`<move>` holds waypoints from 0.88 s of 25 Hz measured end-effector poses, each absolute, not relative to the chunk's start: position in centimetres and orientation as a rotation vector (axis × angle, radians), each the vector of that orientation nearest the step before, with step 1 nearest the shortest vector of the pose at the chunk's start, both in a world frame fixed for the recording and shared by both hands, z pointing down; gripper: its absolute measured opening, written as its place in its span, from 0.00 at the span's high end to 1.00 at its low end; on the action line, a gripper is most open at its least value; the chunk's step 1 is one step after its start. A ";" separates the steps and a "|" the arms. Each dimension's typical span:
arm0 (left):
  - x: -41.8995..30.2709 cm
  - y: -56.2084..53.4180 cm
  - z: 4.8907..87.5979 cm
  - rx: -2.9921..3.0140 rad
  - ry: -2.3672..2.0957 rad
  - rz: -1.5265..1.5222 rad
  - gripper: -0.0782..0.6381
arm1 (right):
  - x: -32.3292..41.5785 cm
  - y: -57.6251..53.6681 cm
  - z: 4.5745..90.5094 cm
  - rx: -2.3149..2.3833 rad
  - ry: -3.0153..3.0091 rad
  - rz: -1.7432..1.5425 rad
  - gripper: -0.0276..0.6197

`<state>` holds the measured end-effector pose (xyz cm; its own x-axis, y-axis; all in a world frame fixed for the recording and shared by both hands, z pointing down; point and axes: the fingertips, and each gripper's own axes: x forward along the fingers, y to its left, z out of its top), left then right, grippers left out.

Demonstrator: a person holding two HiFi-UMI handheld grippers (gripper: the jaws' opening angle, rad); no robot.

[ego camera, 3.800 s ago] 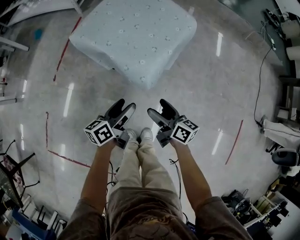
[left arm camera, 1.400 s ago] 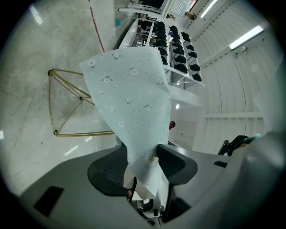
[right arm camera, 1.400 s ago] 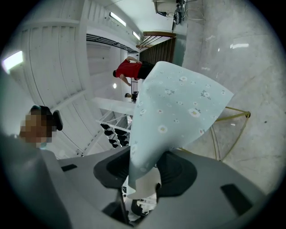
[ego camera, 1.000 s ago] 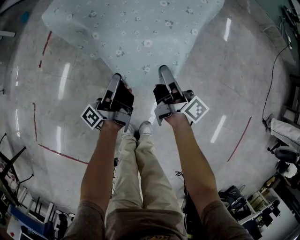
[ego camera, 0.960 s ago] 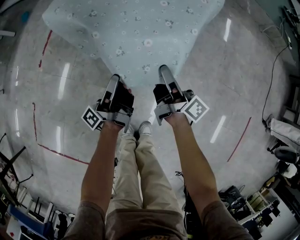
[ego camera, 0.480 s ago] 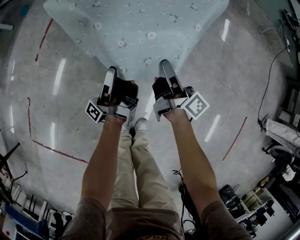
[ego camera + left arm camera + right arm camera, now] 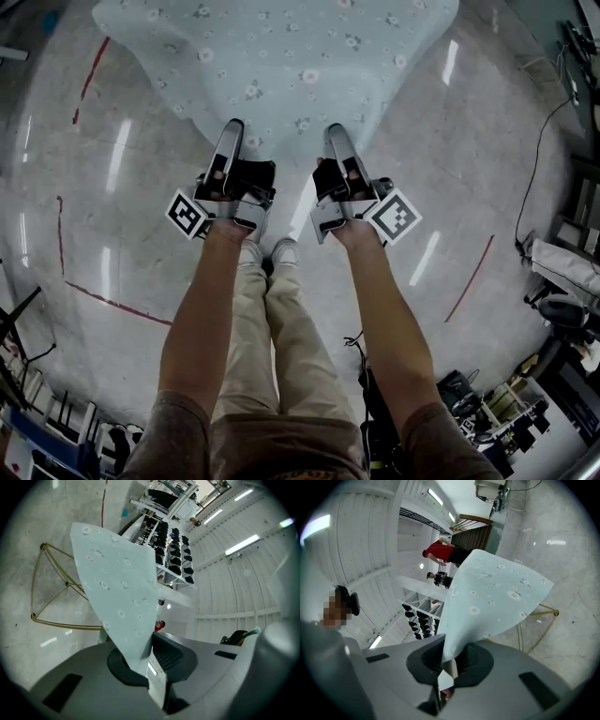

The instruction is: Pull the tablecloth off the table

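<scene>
The left gripper point(image 7: 231, 139) and right gripper point(image 7: 337, 141), jaws just closed further, clench the near hem of the pale blue flowered fabric tablecloth point(image 7: 281, 56) covering the surface at upper centre, for an even pull.

Head view: high up, facing steeply down at pale blue flowered tablecloth point(image 7: 281, 56). Both gripper views: close behind own jaws, facing outward, sharing that cloth.

The tablecloth point(image 7: 281, 56) lies before left gripper point(image 7: 232, 128) and right gripper point(image 7: 336, 133)
</scene>
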<state>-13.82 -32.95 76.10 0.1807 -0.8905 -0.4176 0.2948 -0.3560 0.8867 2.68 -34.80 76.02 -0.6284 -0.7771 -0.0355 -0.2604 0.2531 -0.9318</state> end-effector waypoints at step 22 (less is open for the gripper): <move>-15.3 -32.3 57.4 1.755 -1.072 -0.850 0.86 | 0.6 -33.1 59.2 -0.991 2.195 -1.233 0.94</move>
